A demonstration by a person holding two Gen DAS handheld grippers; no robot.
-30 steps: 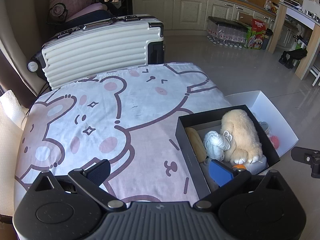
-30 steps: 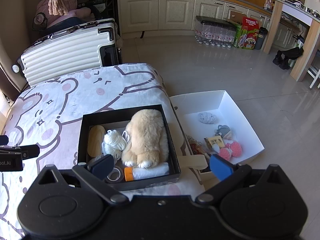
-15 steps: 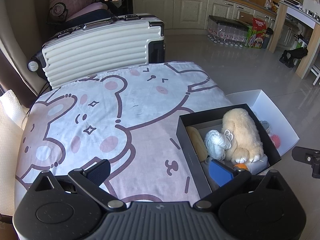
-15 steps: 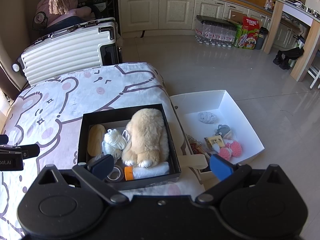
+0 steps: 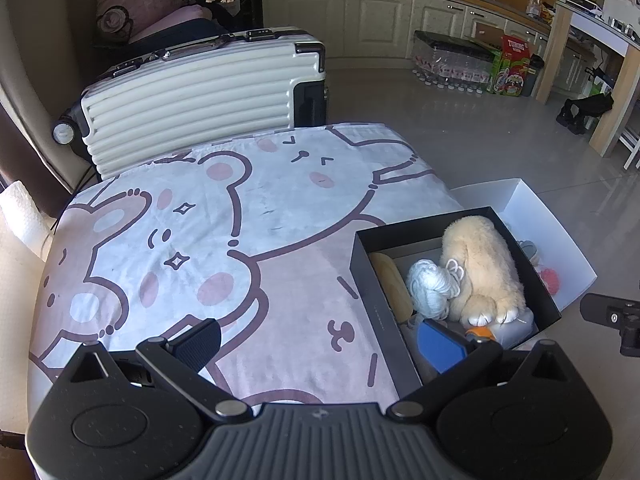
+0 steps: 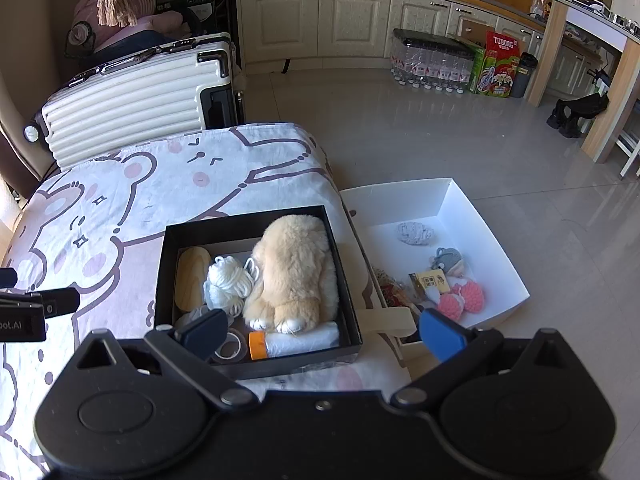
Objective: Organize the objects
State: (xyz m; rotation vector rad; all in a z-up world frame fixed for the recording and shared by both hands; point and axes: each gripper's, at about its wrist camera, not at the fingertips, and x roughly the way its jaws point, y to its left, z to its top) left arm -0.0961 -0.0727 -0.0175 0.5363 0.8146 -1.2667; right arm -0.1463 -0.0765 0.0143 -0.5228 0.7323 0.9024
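Nearest the lens, the left gripper hangs released and empty over the cartoon-bear cloth, and the right gripper is likewise spread wide with nothing between its fingers, poised above the near edge of the black box. That box sits on the cloth at the table's right edge. Inside it lie an orange-capped bottle along the near wall, a tape roll to its left, a plush rabbit filling the right side, a white yarn ball touching it, and a pale wooden oval against the left wall. Just beside the table, lower down, stands a white open box holding pink knitted balls, a small grey doll, a little card and a grey knit piece. Beyond the table's far edge a ribbed cream suitcase lies on its side. Farther back spreads a glossy tiled floor, then cream kitchen cabinets with packs of bottled water and a colourful carton in front.
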